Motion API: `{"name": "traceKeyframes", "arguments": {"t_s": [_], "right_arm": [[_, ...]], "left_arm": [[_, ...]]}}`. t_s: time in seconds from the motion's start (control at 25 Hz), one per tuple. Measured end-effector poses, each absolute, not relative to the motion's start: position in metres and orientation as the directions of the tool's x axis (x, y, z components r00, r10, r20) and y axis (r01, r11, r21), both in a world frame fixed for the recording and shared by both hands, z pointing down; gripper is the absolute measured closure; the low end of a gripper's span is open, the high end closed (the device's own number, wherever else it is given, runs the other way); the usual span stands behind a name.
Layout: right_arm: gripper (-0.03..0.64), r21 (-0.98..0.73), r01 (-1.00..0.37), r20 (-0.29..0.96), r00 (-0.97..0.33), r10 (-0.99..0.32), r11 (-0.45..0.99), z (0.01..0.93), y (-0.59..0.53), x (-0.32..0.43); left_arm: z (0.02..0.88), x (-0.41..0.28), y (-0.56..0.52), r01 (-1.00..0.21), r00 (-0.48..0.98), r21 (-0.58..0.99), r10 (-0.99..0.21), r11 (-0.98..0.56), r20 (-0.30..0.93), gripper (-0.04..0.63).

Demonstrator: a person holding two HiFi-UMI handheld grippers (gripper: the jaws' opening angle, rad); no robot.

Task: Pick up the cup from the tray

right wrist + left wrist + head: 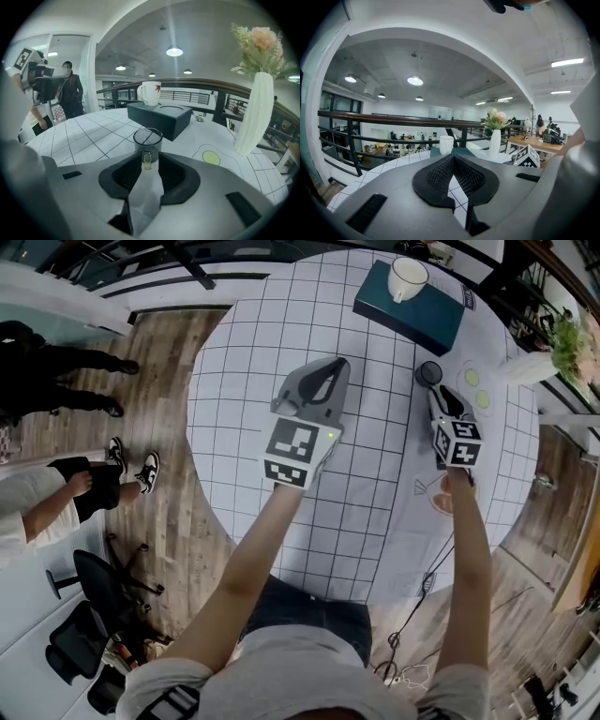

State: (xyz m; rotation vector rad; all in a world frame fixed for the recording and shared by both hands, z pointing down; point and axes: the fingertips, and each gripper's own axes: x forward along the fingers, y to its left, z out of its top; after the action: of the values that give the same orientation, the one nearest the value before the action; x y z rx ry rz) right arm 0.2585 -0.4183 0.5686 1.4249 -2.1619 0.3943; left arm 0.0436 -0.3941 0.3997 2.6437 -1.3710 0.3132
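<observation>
A white cup [409,277] stands upright on a dark teal box-like tray [412,313] at the far side of the round table; it also shows in the right gripper view [151,93] and the left gripper view [446,144]. A small dark glass mug [429,373] rests on the cloth nearer to me. My right gripper [146,158] is at the glass mug [147,139], jaws slightly parted with the mug's handle between the tips and not pressed. My left gripper [453,158] hovers shut and empty over the table's middle, well short of the tray.
A white grid cloth [375,493] covers the table. A white vase [255,112] with flowers stands at the far right. People stand on the wooden floor [159,381] to the left, beside an office chair [94,587]. A railing runs behind the table.
</observation>
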Motion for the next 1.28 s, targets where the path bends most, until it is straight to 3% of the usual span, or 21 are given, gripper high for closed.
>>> {"name": "traceKeyframes", "arguments": {"t_s": [0.2,0.44,0.72,0.92,1.2,1.28], "right_arm": [[0.531,-0.044,-0.952,0.473,-0.287,-0.833,0.303,0.549,-0.410,0.264],[0.531,-0.077,-0.948,0.423,-0.312,-0.851,0.309,0.533,-0.395,0.251],[0.531,-0.126,-0.941,0.291,-0.337,-0.895,0.313,0.495,-0.364,0.234],[0.531,-0.188,-0.916,0.221,-0.390,-0.894,0.353,0.475,-0.349,0.210],[0.531,-0.152,-0.887,0.156,-0.456,-0.876,0.435,0.437,-0.354,0.199],[0.531,-0.127,-0.883,0.144,-0.467,-0.872,0.452,0.424,-0.357,0.204]], "left_arm": [[0.397,0.049,-0.393,-0.812,0.567,0.012,-0.786,-0.583,0.246,0.589],[0.395,0.051,-0.397,-0.806,0.584,0.051,-0.778,-0.590,0.231,0.589],[0.362,0.052,-0.433,-0.802,0.574,-0.049,-0.791,-0.595,0.212,0.589],[0.350,0.076,-0.484,-0.764,0.636,0.013,-0.751,-0.645,0.178,0.588],[0.404,0.120,-0.527,-0.732,0.645,-0.021,-0.702,-0.681,0.301,0.460],[0.415,0.129,-0.532,-0.710,0.659,-0.027,-0.677,-0.704,0.328,0.457]]}}
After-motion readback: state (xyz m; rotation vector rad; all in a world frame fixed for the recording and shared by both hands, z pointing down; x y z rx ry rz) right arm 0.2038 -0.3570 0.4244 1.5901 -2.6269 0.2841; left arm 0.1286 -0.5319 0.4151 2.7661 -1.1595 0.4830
